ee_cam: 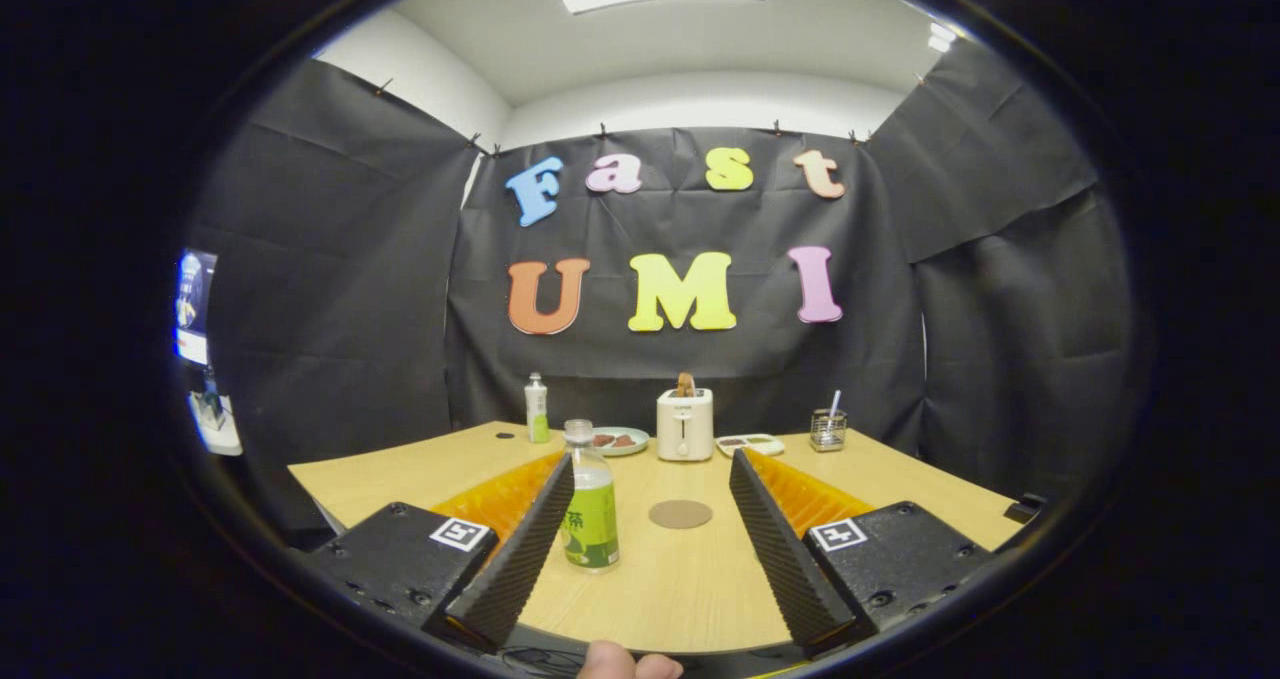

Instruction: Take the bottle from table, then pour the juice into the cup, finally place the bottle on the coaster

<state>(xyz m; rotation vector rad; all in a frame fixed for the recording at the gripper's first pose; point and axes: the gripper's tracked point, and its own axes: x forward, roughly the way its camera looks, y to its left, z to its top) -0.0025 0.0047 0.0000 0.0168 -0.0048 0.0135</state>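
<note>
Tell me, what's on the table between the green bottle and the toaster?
Just bare table between the bottle and toaster, in the gripper view. The claw is open.

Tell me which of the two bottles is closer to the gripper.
The green-labelled bottle, standing upright between the open gripper's fingers, by the left one. The smaller bottle stands far back near the plate.

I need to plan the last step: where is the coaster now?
In the gripper view, the coaster lies flat on the table ahead of the open gripper, right of the bottle and in front of the toaster.
</note>
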